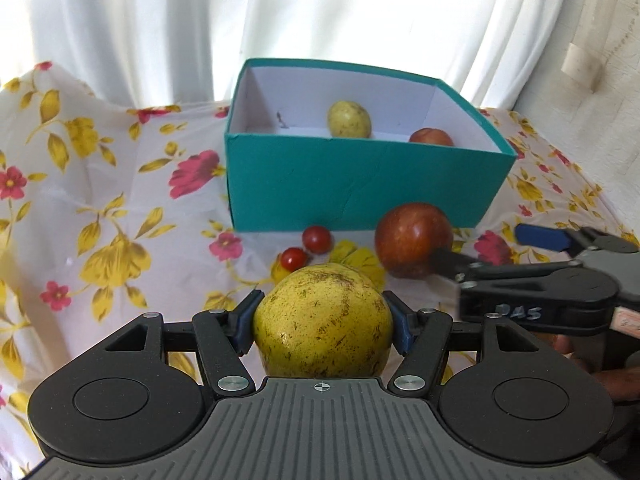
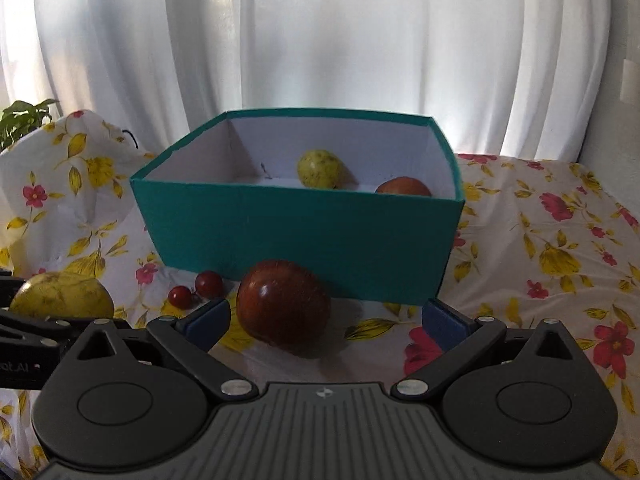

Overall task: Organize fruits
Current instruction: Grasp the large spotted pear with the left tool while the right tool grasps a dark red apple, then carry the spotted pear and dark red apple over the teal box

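My left gripper (image 1: 323,322) is shut on a speckled yellow fruit (image 1: 323,320), also seen in the right wrist view (image 2: 62,294) at the far left. My right gripper (image 2: 327,322) is open around a dark red apple (image 2: 283,305) that rests on the cloth; the left pad is near it, the right pad is apart. The apple shows in the left wrist view (image 1: 414,239). A teal box (image 1: 360,184) (image 2: 304,236) stands behind and holds a yellow fruit (image 1: 349,119) (image 2: 322,169) and a red fruit (image 1: 431,136) (image 2: 403,187). Two cherry tomatoes (image 1: 317,239) (image 2: 209,284) lie before the box.
A floral cloth (image 1: 100,208) (image 2: 540,248) covers the surface and bunches up at the left. White curtains (image 2: 320,40) hang behind. A green plant (image 2: 22,118) shows at the far left.
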A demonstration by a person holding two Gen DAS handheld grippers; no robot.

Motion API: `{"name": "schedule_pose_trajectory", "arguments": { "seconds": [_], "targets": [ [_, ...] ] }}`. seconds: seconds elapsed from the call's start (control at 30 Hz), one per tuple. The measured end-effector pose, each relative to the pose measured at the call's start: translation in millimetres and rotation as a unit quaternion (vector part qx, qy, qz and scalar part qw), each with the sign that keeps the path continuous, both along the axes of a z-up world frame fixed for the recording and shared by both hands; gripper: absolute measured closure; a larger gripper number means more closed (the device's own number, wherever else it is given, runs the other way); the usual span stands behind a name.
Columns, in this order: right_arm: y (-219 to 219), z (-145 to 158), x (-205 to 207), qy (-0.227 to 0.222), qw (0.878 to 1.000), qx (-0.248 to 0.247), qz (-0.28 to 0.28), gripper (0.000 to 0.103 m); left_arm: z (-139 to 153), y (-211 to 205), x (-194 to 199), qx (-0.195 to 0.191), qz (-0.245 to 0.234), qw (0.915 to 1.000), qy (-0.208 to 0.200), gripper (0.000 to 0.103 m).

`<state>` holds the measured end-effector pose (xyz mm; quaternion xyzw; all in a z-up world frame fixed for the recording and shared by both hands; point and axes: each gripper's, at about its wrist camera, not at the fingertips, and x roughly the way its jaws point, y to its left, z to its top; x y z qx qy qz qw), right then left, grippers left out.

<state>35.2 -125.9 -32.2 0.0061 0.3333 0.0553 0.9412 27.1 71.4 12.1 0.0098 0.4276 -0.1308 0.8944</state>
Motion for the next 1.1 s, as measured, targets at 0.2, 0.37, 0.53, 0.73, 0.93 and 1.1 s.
{"name": "schedule_pose_trajectory", "arguments": {
  "seconds": [0.2,0.37,0.53,0.73,0.93,1.1],
  "targets": [
    [13,-16,17,0.02,1.0,-0.01,0.006,0.006,-1,5,2,-0.006,0.003,1.0,0.0,0.035],
    [19,-24,34,0.033,0.999,-0.009,0.006,0.011,-3,7,7,-0.01,0.004,0.9999,0.003,0.035],
    [25,-31,47,0.04,0.999,-0.011,0.011,0.017,-5,10,10,-0.01,0.003,0.9999,0.007,0.035],
    [27,-40,58,0.047,0.999,0.001,0.011,0.03,-7,9,11,-0.01,-0.001,0.9999,0.012,0.035],
    [19,-33,55,0.049,0.998,0.022,0.018,0.03,-4,9,10,-0.01,-0.003,0.9999,0.004,0.035],
    [7,-7,32,0.025,0.999,0.03,0.014,0.03,6,3,12,-0.007,-0.006,0.9999,-0.007,0.035]
  ]
}}
